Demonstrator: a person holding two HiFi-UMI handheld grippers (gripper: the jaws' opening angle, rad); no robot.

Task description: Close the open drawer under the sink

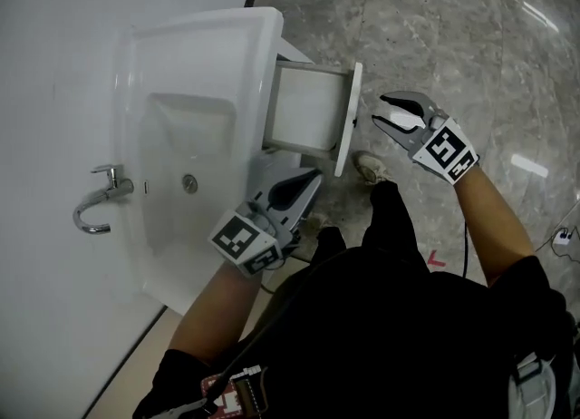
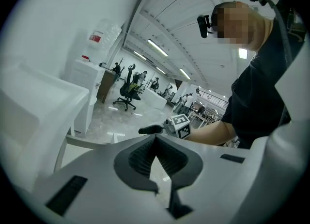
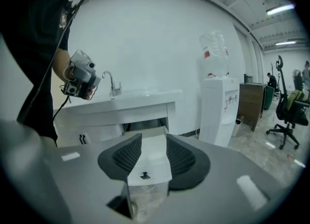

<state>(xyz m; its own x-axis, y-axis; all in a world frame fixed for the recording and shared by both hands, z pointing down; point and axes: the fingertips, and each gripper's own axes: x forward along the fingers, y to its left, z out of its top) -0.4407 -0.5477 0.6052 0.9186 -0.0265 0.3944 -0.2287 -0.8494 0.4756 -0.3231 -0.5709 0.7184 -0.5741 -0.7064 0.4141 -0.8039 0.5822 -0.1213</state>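
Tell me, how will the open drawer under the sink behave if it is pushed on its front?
The drawer looks empty from above, so it is probably light. Its flat front panel seems rigid and should slide straight back. A push off-centre might skew it.

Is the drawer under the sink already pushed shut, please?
No, the drawer stands pulled out from beneath the sink, its white inside open to the head view.
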